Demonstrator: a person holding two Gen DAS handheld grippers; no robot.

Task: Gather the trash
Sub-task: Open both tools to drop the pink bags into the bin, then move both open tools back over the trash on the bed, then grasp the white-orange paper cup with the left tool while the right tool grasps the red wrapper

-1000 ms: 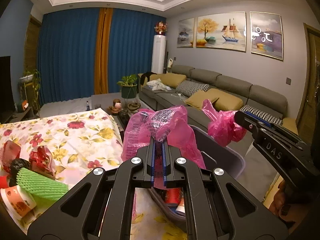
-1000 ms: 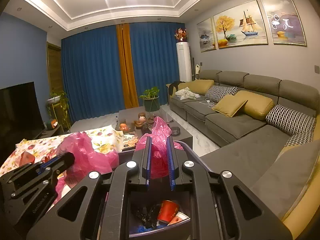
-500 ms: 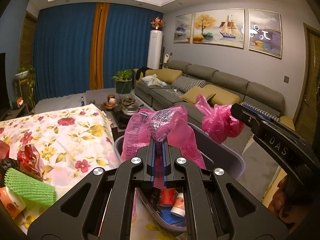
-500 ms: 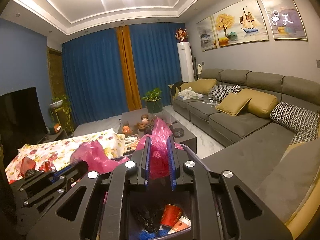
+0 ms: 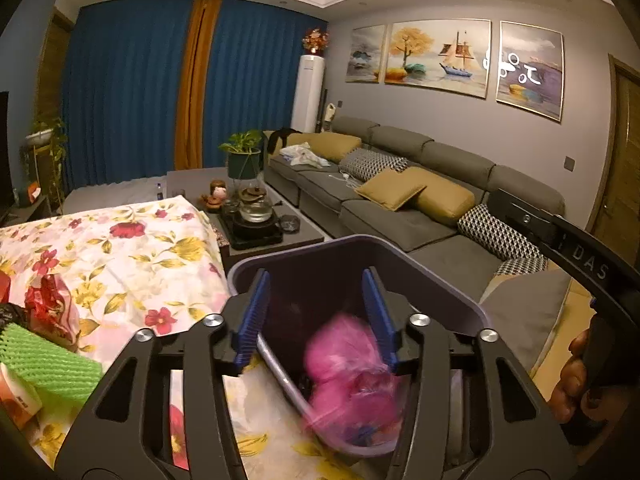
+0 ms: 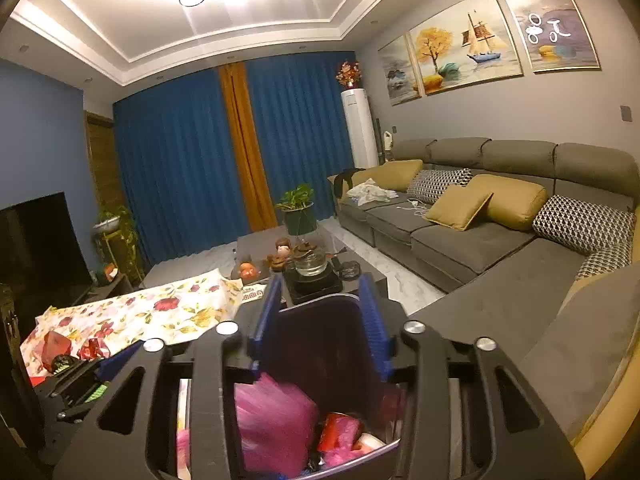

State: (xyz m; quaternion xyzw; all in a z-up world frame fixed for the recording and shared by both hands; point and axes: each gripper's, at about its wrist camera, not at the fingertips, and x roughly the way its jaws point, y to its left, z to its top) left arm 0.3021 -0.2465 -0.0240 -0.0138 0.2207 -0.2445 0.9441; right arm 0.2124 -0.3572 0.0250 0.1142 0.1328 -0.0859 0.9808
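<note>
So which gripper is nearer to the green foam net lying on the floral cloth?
Left. The left gripper hangs open over the bin, with the green foam net just beside it on the floral cloth. The right gripper is open over the bin's far side.

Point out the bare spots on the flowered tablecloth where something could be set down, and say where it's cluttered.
The flowered tablecloth is bare across its middle and far end, from the purple bin on its right up to the edge by the tea tray. The near left corner is crowded: red wrapper, green foam net, a cup. The bin holds the pink bag.
</note>
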